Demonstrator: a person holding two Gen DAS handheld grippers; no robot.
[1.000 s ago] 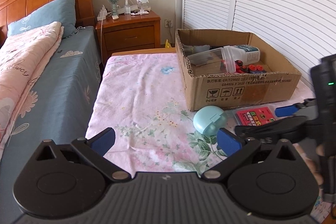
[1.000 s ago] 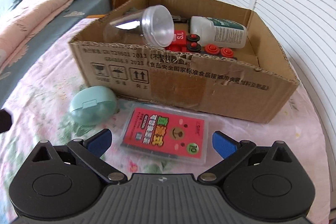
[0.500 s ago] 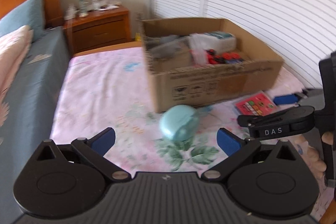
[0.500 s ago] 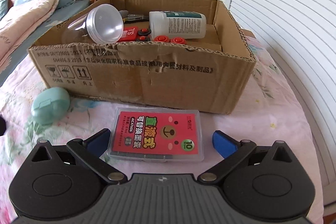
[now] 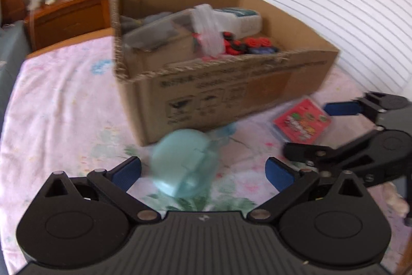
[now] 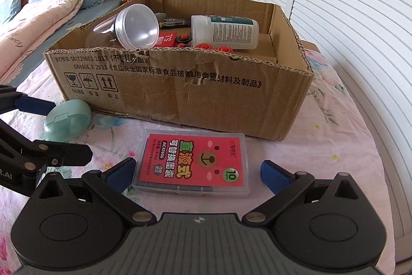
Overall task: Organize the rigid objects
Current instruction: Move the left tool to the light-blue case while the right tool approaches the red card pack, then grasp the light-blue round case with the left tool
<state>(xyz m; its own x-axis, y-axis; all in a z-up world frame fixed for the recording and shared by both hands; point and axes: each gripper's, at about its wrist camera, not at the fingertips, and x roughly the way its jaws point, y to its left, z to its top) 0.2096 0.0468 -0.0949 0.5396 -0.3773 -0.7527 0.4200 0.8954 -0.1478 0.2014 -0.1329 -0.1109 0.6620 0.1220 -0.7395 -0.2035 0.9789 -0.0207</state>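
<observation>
Here the flat clear plastic case with a red label (image 6: 193, 164) lies crosswise just ahead of the right gripper (image 6: 197, 173), jaws apart, while the left gripper (image 5: 203, 173), jaws also apart, faces the rounded mint-green case (image 5: 184, 163).

My left gripper (image 5: 203, 172) gapes around the blurred teal case (image 5: 185, 163). Box (image 5: 231, 92) beyond; red card case (image 5: 301, 121) by right gripper (image 5: 332, 130).

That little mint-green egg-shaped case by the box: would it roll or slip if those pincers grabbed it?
Likely a bit of both. The mint-green case is rounded and smooth, so it could squirt out from flat pads or roll on the floral sheet. It looks like hard plastic with a small latch, so probably stiff and light. The left hand-held gripper is open around it.
</observation>
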